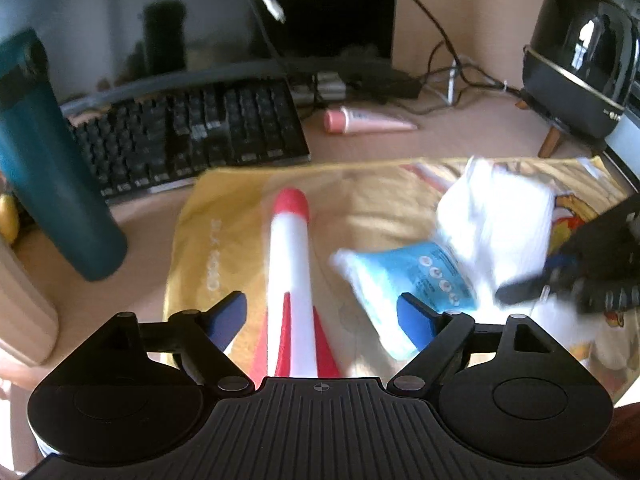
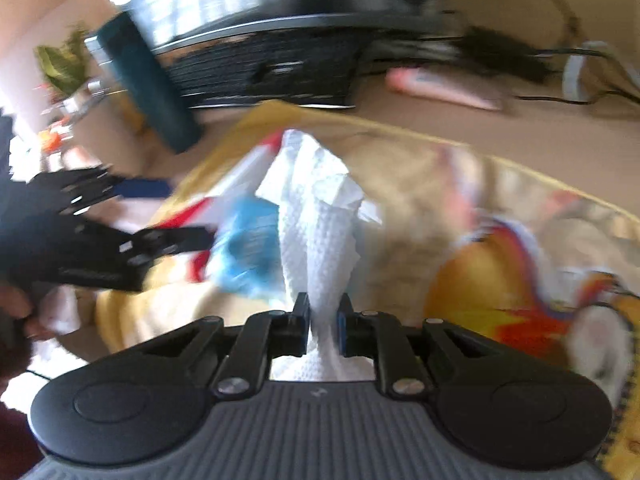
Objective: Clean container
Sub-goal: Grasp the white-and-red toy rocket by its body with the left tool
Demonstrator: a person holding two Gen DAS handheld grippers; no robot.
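White-and-red rocket-shaped plastic container (image 1: 289,280) lies on yellow towel (image 1: 360,184), long axis straight ahead between spread left gripper (image 1: 324,312) (nearer); right gripper (image 2: 323,316) clamps white paper towel (image 2: 316,216).

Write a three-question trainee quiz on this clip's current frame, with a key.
1. True or false: the right hand-held gripper is shut on the white embossed paper towel.
2. Which stands left of the yellow printed cloth in the left wrist view: A the tall teal bottle, B the pink tube?
3. Fill in: the left hand-held gripper is ____ around the red-and-white rocket-shaped container.

Key: 1 true; 2 A; 3 open.
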